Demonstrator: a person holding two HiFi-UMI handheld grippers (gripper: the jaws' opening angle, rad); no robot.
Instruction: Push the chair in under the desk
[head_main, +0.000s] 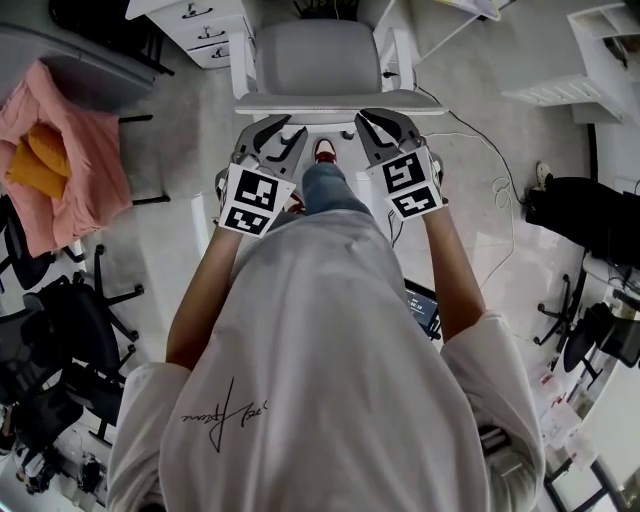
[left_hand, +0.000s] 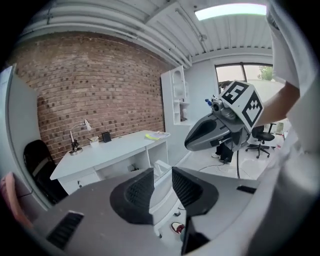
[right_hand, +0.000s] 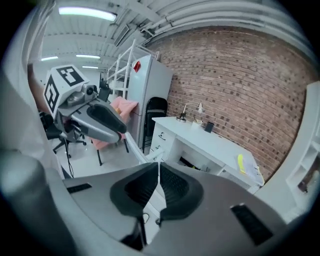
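Standing a little apart, the jaws of the left gripper leave a clear gap. The white frame of the chair shows through it, and whether the pads touch that frame cannot be told. The right gripper is closed, with only a thin slit between its pads and nothing in it.

In the head view the two grippers sit side by side at the ends of the person's outstretched arms. Both point toward 12 o'clock, with their tips just short of the top edge of the chair's back. A red-and-white shoe shows on the floor between them.

The chair stands straight ahead at 12 o'clock, its grey seat uncovered, facing the desk. The drawers lie at 11 o'clock from the seat. In the left gripper view a lamp stands on the desk's far end, against the brick wall.

Farther out, a pink cloth hangs at 9 o'clock and black chairs crowd the floor at 8 o'clock. A thin cable trails over the floor at 3 o'clock.
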